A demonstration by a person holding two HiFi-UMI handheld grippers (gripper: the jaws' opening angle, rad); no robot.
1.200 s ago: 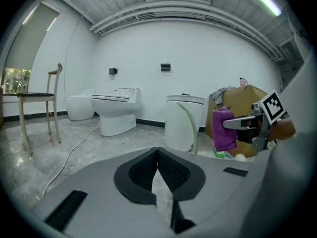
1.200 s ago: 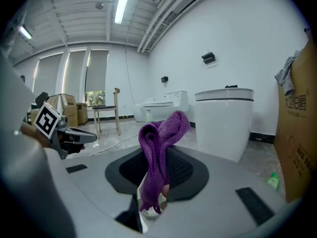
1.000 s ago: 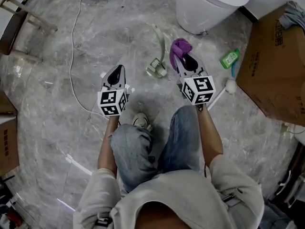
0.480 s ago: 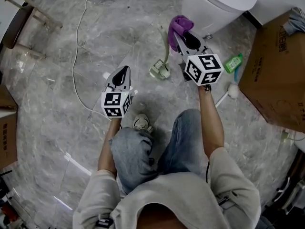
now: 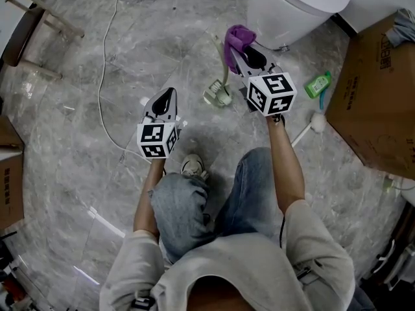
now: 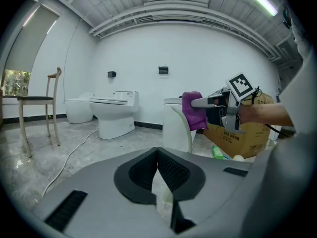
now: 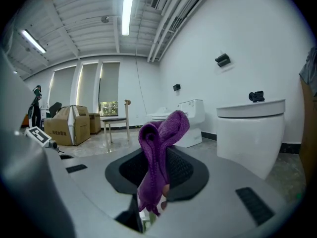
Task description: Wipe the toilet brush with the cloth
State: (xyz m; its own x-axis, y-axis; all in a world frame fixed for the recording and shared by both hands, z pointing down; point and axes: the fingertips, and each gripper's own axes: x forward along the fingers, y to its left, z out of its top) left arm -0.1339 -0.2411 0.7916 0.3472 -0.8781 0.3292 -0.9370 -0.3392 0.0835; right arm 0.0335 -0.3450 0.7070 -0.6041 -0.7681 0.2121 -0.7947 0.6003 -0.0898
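Note:
A pale green toilet brush (image 5: 217, 94) stands in its holder on the grey marble floor, its curved handle (image 6: 186, 129) rising toward the toilet. My right gripper (image 5: 241, 44) is shut on a purple cloth (image 5: 237, 37), which hangs folded between the jaws in the right gripper view (image 7: 157, 152). The cloth is held up close to the top of the handle; I cannot tell whether they touch. My left gripper (image 5: 165, 97) is shut and holds nothing, left of the brush. In the left gripper view (image 6: 157, 150) the holder shows below the jaws.
A white toilet (image 5: 295, 5) stands just behind the brush. A cardboard box (image 5: 376, 89) is at the right, with a green bottle (image 5: 316, 83) and a white round-headed brush (image 5: 316, 122) before it. A white cable (image 5: 100, 89) runs at the left. My shoe (image 5: 191, 166) is below.
The right gripper with the cloth has risen and moved forward toward the toilet, then shifted a little left, nearer the brush handle. The left gripper has hardly moved.

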